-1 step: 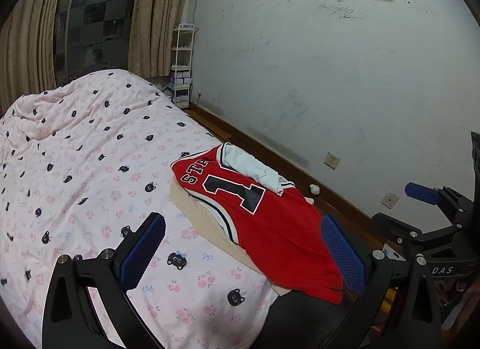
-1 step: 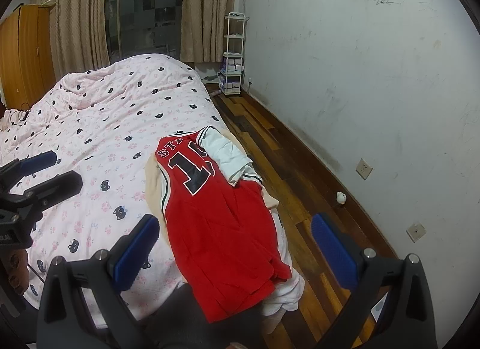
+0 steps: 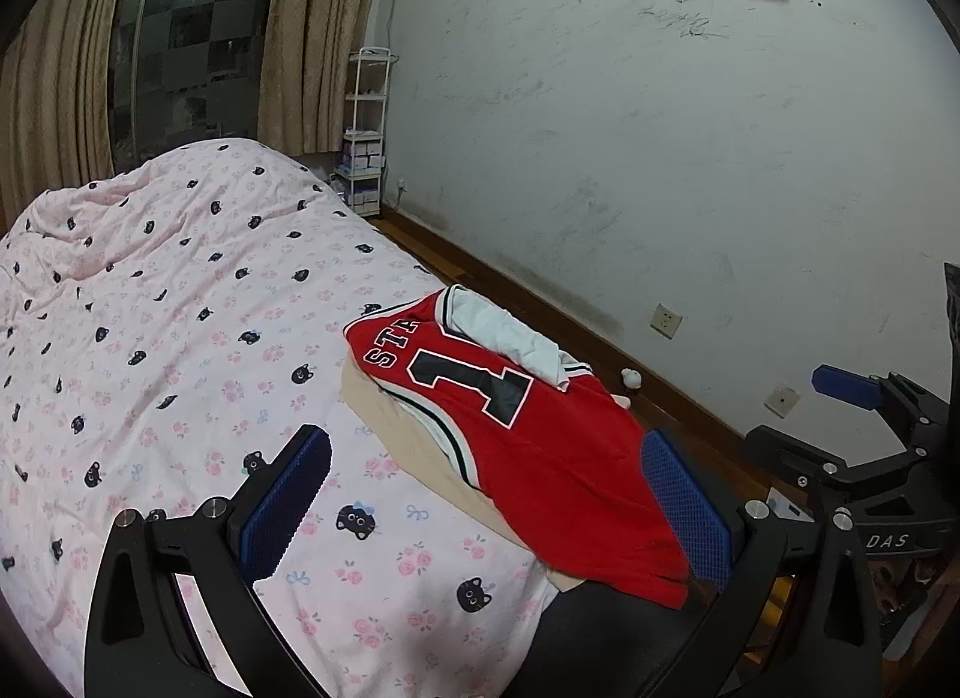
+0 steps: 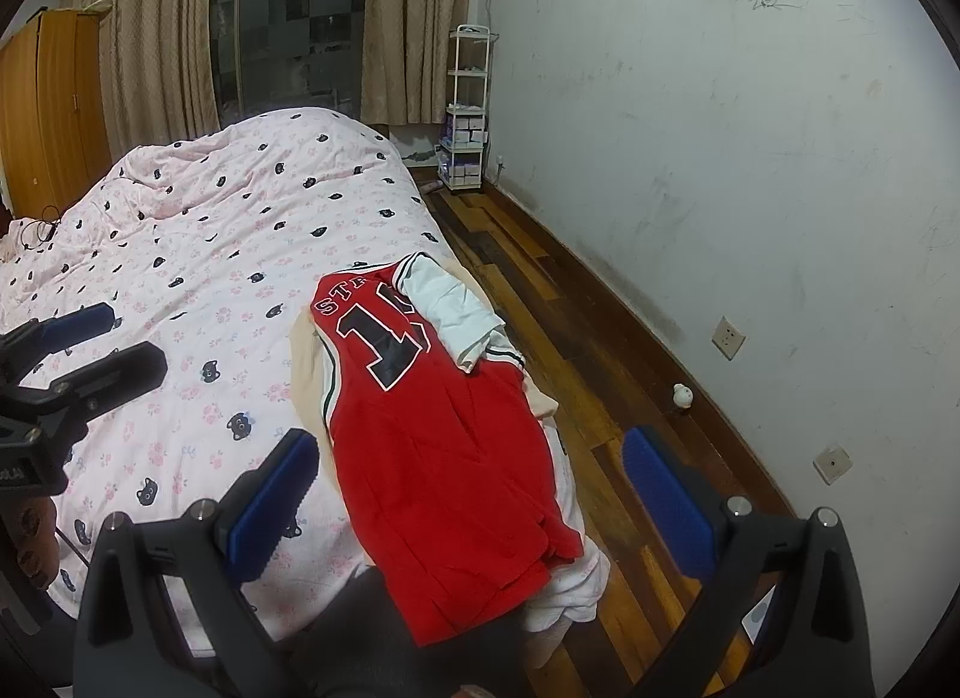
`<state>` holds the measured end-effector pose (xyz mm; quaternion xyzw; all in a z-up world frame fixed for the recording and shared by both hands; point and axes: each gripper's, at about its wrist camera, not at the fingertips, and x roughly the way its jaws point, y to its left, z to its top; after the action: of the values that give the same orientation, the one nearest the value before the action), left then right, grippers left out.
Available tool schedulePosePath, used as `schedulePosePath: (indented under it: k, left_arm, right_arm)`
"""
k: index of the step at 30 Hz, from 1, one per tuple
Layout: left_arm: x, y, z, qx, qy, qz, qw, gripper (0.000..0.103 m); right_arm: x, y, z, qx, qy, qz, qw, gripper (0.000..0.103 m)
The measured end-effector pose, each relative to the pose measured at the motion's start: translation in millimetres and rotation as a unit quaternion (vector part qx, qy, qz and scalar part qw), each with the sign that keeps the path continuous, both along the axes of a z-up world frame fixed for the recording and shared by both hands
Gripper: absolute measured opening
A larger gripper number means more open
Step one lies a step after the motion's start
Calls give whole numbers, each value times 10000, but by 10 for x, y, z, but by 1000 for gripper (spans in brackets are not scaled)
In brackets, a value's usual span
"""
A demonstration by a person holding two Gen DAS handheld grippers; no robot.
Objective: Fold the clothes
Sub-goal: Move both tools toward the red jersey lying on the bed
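Pink bed point(image 3: 180, 338), red jersey point(image 3: 540, 458), white shelf point(image 3: 366, 128)

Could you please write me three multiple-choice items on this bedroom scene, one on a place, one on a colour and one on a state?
1. Where does the red jersey lie?
A. On the floor by the wall
B. On the clothes pile at the edge of the bed, nearest the wall
C. On the white shelf rack

2. What colour is the large number on the jersey?
A. Black with a white outline
B. Yellow
C. Green

3. How do the left claw and right claw stand?
A. Both shut on the jersey
B. One open, one shut
C. Both open, holding nothing

Answers: 1 B, it tops the pile at the bed's edge; 2 A, black digits edged white; 3 C, blue pads stand wide apart, nothing between them.
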<state>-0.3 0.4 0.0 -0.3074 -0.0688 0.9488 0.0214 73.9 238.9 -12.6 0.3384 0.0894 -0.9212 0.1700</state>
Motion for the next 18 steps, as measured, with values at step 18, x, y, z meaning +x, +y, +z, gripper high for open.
schedulePosePath:
  k: [18]
  left_arm:
    - [-42,44,-46,-165,-55,39,9998,103]
  right_arm:
    - [-58,-22,-55,-16,-44,53,10000,103]
